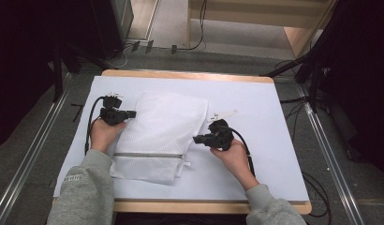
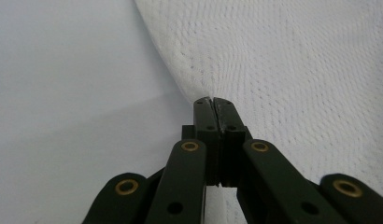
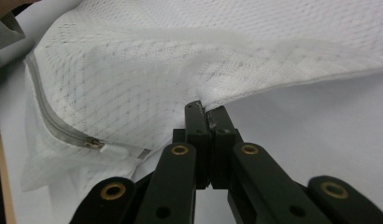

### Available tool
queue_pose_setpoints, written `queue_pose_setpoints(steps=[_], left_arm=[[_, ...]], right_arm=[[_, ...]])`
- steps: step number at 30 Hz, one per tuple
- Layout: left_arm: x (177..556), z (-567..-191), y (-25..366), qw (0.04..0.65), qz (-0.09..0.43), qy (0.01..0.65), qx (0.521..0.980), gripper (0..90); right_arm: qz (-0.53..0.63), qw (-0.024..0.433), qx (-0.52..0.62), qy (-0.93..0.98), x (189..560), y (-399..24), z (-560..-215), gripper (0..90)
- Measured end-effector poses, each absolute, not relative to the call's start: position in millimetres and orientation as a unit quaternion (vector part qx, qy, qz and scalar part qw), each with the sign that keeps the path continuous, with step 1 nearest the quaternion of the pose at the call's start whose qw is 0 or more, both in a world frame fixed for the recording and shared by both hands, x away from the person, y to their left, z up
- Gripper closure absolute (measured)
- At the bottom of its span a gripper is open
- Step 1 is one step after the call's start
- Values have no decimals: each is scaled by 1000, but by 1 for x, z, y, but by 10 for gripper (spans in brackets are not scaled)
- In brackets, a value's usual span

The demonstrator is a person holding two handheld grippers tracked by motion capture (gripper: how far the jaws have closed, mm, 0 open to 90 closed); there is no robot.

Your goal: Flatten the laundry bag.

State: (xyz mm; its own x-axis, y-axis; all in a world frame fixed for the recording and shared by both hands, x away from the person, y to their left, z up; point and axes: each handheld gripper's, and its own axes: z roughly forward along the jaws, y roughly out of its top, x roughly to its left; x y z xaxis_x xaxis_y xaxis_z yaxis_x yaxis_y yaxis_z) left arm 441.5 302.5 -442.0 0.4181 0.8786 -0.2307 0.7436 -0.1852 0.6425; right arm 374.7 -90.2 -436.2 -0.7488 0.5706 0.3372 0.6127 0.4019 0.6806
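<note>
Mesh bag (image 1: 159, 133) contents can't be told through the white weave. Small white strip (image 1: 223, 115) on desk (image 1: 269, 154) beside right tool (image 1: 199, 139): too small to identify. Left tool (image 1: 132, 114) tips hidden against bag edge in high view. Sleeves (image 1: 87, 192) cut off at bottom edge.

white sheet (image 1: 255, 98) covers table | wooden table edge (image 1: 190, 75) | floor cables (image 1: 316, 192) | metal rail (image 1: 31, 154)

A wooden table (image 1: 190, 75) with a white cover (image 1: 255, 108) stands on grey floor (image 1: 35, 136). Metal rails (image 1: 33, 154) run left and right. Black cables (image 1: 199, 28) lie at the far side.
</note>
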Motion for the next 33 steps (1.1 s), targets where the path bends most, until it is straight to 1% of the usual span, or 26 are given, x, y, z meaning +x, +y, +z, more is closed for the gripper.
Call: queue_pose_setpoints(steps=[6,8,13,15,18,24,27,30,33], left_arm=[[448,-440,299,367,90,529,759,900],[451,-440,297,369,86,528,760,900],[463,-445,295,359,96,530,763,900],[466,-449,301,348,99,537,762,900],[467,-451,314,349,97,552,751,900],[467,-451,330,355,98,569,735,895],[463,-448,331,355,103,561,741,832],[455,-441,331,358,107,551,746,740],[446,-435,333,366,109,548,744,682]], right_arm=[[-418,22,-371,-829,376,-112,-424,900],[-418,26,-375,-827,377,-115,-424,900],[-422,28,-389,-819,384,-118,-427,900],[-419,23,-389,-820,385,-114,-430,841],[-417,12,-382,-824,382,-111,-431,790],[-421,-3,-377,-825,371,-116,-430,781],[-417,-13,-374,-828,364,-117,-433,766],[-416,-20,-371,-830,364,-118,-438,727],[-412,-23,-376,-829,367,-117,-441,692]])
